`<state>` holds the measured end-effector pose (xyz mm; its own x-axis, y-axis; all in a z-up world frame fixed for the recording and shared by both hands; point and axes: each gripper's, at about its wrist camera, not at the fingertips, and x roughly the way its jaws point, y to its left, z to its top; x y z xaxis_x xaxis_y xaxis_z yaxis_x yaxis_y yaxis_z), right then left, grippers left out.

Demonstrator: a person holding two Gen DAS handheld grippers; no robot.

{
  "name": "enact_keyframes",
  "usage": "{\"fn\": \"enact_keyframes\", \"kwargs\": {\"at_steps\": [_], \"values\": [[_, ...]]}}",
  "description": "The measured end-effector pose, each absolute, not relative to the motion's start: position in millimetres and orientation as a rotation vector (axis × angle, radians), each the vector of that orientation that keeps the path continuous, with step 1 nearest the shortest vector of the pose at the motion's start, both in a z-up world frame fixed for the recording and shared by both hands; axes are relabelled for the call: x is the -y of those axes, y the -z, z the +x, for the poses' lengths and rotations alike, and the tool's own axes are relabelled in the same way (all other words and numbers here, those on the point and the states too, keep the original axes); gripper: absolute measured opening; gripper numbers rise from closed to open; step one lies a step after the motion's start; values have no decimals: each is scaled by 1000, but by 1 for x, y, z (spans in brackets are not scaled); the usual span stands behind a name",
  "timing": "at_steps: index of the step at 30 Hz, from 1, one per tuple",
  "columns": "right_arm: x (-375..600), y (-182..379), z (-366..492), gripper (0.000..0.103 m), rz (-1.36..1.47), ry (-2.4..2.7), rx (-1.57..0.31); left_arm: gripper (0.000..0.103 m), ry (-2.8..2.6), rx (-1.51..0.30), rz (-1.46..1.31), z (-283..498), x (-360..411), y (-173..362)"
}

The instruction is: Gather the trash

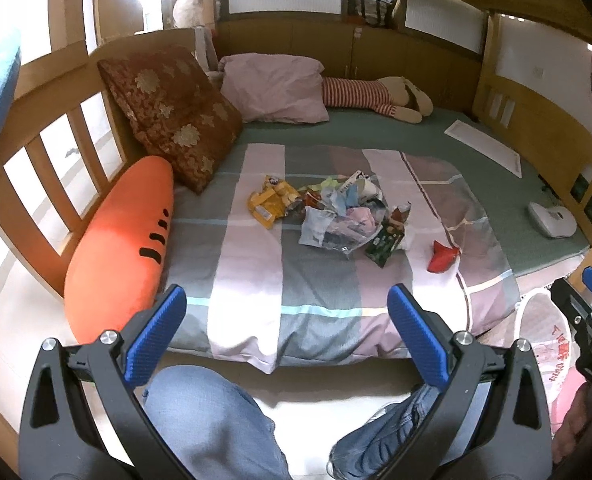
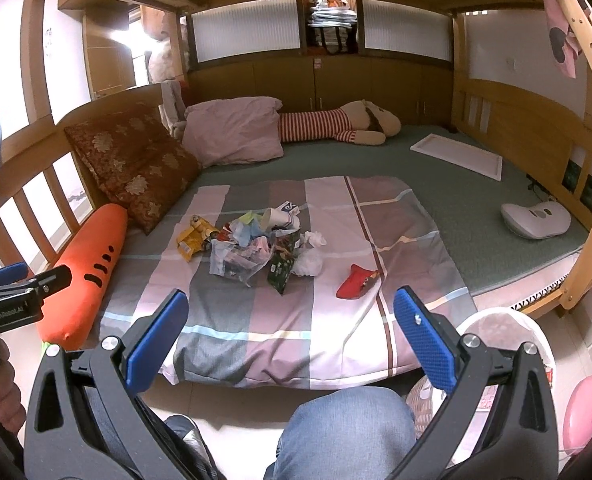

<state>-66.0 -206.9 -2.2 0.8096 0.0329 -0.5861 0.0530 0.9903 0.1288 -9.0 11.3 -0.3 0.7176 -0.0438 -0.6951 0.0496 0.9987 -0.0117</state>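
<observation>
A pile of trash (image 1: 337, 216) lies on the striped quilt (image 1: 256, 280) in the middle of the bed: yellow wrappers (image 1: 272, 200), clear plastic, a dark green packet (image 1: 385, 242) and a red wrapper (image 1: 441, 256) apart to the right. The pile (image 2: 252, 248) and red wrapper (image 2: 355, 280) also show in the right wrist view, with white crumpled tissue (image 2: 309, 262). My left gripper (image 1: 288, 316) is open and empty, held back from the bed's near edge. My right gripper (image 2: 292, 320) is open and empty, also short of the bed.
A white mesh bin (image 2: 499, 324) stands on the floor right of the bed, also in the left wrist view (image 1: 543, 320). An orange carrot pillow (image 1: 124, 240), brown cushion (image 1: 168, 116), pink pillow (image 1: 274, 88) and striped plush toy (image 1: 375, 96) lie on the bed. My knees are below the grippers.
</observation>
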Motion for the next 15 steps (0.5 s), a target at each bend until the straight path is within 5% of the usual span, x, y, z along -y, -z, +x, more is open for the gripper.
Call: {"fn": "enact_keyframes", "kwargs": {"at_steps": [15], "values": [[209,3,-66,101,147,13,-623,100,67,-745,-8,-13,-8,0]]}}
